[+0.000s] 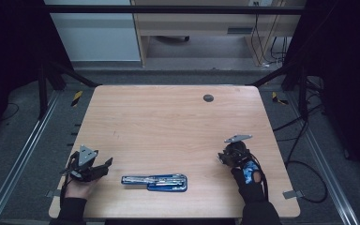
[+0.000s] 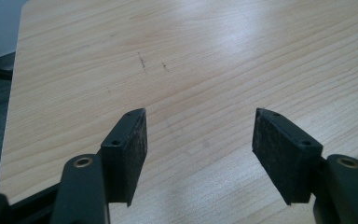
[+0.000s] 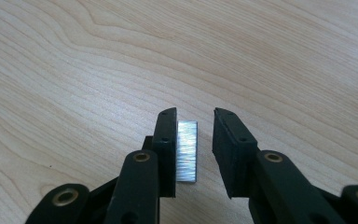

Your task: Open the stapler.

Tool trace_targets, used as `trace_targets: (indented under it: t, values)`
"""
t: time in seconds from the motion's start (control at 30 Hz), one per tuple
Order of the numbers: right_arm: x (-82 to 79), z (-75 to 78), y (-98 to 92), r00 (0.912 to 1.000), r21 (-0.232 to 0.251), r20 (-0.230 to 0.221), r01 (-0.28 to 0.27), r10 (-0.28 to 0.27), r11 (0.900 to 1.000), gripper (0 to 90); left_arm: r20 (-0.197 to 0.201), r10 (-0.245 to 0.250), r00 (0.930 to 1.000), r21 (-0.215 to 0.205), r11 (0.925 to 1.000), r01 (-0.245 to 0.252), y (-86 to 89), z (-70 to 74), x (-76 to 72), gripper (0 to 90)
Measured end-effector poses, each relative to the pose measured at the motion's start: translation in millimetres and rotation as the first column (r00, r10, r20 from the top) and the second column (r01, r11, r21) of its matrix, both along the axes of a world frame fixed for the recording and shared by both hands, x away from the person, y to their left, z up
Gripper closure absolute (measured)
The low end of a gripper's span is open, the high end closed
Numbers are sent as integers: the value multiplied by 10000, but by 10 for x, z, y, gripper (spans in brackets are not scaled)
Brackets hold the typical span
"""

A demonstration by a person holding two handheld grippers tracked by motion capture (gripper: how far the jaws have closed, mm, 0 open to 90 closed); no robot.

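A blue holder with several silvery metal bars (image 1: pixel 154 181) lies near the table's front edge, between my two hands. My left gripper (image 1: pixel 107 164) rests at the front left, pointing right toward the holder. Its jaws stand wide open over bare wood (image 2: pixel 199 135), with nothing between them. My right gripper (image 1: pixel 221 158) is at the front right, held by a gloved hand. In the right gripper view a small brushed-metal piece (image 3: pixel 187 151) sits between the jaws (image 3: pixel 195 126), against the left pad. A clear gap separates it from the right pad.
The wooden table (image 1: pixel 168 122) has a small dark round plug (image 1: pixel 208 98) near its far edge. Metal frame rails run along both sides. Cables (image 1: pixel 304 168) lie on the floor to the right. A desk and cabinet stand beyond the far edge.
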State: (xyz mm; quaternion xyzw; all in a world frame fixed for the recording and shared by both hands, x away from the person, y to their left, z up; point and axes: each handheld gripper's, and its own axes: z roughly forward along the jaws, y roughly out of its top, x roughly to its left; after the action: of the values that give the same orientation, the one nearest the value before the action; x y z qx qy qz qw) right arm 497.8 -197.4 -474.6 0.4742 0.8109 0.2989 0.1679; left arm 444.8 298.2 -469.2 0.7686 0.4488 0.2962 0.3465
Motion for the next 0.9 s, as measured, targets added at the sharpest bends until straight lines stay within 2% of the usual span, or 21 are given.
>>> trace_targets:
  t: [0.1, 0.27, 0.43, 0.67, 0.9]
  values:
    - [30, 14, 8, 9999, -240, -133, -4, 1, 9997, 708, -49, 29, 10000, 120, 9999, -29, -3, -8, 5, 344]
    - [85, 17, 35, 9993, -382, -352, -128, 115, 9992, 710, -102, 38, 9999, 138, 9999, -37, -3, -14, 8, 342]
    - [101, -2, 52, 9968, -416, -784, -174, 141, 9990, 720, -118, 45, 9999, 148, 9999, -43, -2, -12, 8, 342]
    - [108, -18, 57, 9956, -374, -920, -203, 168, 9991, 732, -153, 18, 9999, 167, 9999, -15, -7, -16, 10, 343]
    - [115, -52, 83, 9938, -566, -1082, -305, 243, 9979, 771, -180, 17, 9998, 175, 9998, -14, -9, -17, 11, 345]
